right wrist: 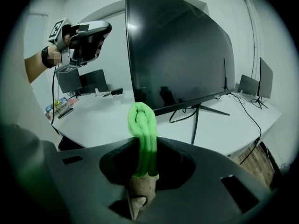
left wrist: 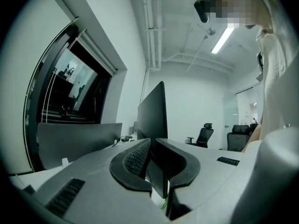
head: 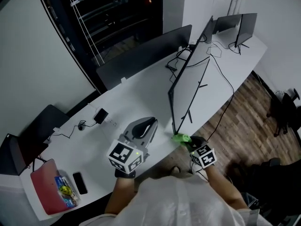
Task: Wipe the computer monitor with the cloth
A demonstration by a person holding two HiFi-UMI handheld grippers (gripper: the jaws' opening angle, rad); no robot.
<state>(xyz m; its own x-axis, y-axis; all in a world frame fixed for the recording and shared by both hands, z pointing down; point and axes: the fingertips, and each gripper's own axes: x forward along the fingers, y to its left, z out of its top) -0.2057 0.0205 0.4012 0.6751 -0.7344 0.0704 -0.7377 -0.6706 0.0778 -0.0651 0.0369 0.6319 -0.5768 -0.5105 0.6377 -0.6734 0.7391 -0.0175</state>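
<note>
A large dark monitor (head: 188, 91) stands edge-on to me on the long white desk (head: 136, 98). My right gripper (head: 190, 144) is shut on a bright green cloth (head: 181, 138), held just off the monitor's near lower corner. In the right gripper view the cloth (right wrist: 142, 125) sticks up from the gripper (right wrist: 142, 171) as a folded loop, in front of the black screen (right wrist: 177, 55) and apart from it. My left gripper (head: 149, 124) hovers above the desk left of the screen, jaws together and empty. Its own view looks along the monitor's edge (left wrist: 154, 111).
More monitors stand at the back (head: 146, 51) and far right (head: 244, 25). Cables (head: 221, 69) trail behind the stand. A black adapter (head: 100, 115), a phone (head: 80, 182) and a red tray (head: 42, 192) lie on the left. Office chairs (head: 282, 112) stand on the wooden floor to the right.
</note>
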